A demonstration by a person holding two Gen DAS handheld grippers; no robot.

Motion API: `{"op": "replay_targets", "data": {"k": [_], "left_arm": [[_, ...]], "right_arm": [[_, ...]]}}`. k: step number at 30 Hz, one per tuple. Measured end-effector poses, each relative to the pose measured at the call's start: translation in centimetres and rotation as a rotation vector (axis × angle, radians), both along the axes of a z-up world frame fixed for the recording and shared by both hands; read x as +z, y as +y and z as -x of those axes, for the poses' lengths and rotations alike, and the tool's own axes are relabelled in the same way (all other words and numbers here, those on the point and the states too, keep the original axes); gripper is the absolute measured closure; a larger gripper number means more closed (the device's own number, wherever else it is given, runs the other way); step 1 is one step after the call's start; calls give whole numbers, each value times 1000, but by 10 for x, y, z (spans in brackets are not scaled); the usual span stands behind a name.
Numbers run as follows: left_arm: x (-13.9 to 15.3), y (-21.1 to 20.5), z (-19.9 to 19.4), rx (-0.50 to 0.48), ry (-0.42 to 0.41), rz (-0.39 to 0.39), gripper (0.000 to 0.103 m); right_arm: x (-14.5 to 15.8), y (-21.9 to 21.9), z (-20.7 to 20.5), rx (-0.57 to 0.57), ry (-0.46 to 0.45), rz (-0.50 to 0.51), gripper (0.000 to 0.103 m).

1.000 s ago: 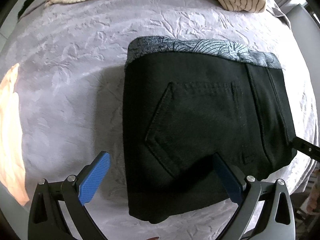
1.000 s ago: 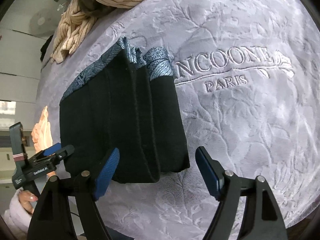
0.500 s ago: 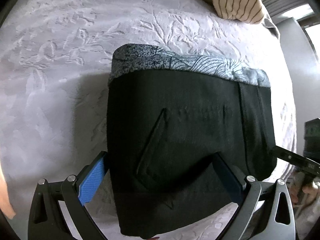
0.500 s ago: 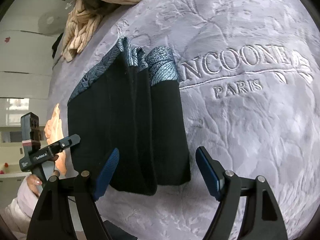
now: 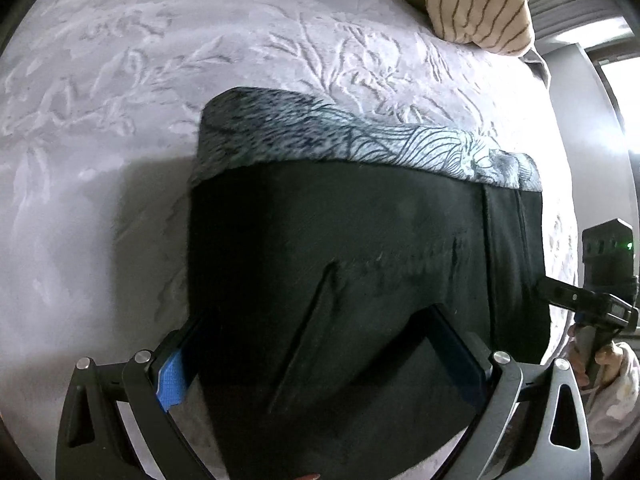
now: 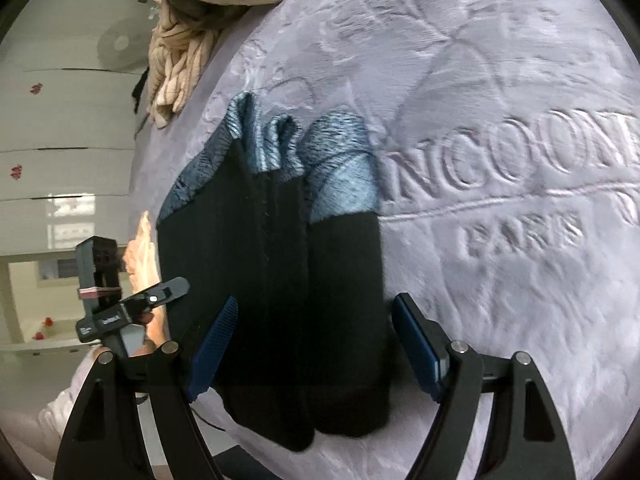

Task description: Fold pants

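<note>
Black pants (image 5: 360,272) lie folded into a thick block on the grey blanket, with a blue-grey patterned lining (image 5: 360,140) showing along the far edge. My left gripper (image 5: 316,360) is open and low over the near left part of the block, its left pad (image 5: 174,378) beside the pants' left edge. In the right wrist view the same pants (image 6: 272,280) show their stacked layers. My right gripper (image 6: 316,350) is open and straddles their near right end, one finger over the cloth, the other just past the edge. Each gripper shows in the other's view: right (image 5: 576,300), left (image 6: 156,296).
The grey embossed blanket (image 6: 520,168) with raised lettering stretches off to the right. A heap of cream striped clothes (image 5: 472,4) (image 6: 180,52) lies at the far edge. A hand in a pale sleeve (image 5: 600,360) holds the right gripper. White panelled furniture (image 6: 60,128) stands beyond the bed's left edge.
Both grippers have come down and closer to the pants, which fill more of each view. Their fingers now straddle the near corners. Jaw widths look the same.
</note>
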State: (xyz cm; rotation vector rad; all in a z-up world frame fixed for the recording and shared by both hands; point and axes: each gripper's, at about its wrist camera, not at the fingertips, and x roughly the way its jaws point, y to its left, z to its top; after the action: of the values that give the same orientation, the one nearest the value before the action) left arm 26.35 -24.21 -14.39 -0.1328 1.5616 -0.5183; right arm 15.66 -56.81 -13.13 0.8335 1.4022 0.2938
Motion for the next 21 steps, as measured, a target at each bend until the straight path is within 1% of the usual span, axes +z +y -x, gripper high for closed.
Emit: {"op": "replay_targets", "data": {"k": [4,7,11,12,13,14,15,16,17,19,21], "left_arm": [[-10,-8,-4,13,7,13,1],[-10,-3,4,24,13,15,0],[-16,-2,4,47,36,33,0],[-17,-1,5,52,41,38,0],[-16,1,6,54,38,39,1],[-13,1,8,56,27,44,4],[-9,2,11,54,11,47,9],[-4,4,15,47,-3,53,15],[0,4,17,44,-13,57,18],[7,4,18,40,-25,69,29],[12,4,18,42,-26,82,34]], "right_arm": [[-7,7,-11,29,-5,-15,20],[-18,4,-15,-7,15,-50,21],[-31,-1,-14,-56,56,-100,22],[-32,-1,-14,-57,58,-105,25],[-32,-1,-14,-54,59,-107,30],[-32,-1,-13,-54,60,-114,32],[-31,-2,-13,-58,63,-118,36],[-30,-2,-13,-63,67,-123,41],[-27,-2,-13,-65,69,-125,46],[-20,-1,-12,-65,64,-127,51],[-16,4,-13,-73,59,-134,53]]}}
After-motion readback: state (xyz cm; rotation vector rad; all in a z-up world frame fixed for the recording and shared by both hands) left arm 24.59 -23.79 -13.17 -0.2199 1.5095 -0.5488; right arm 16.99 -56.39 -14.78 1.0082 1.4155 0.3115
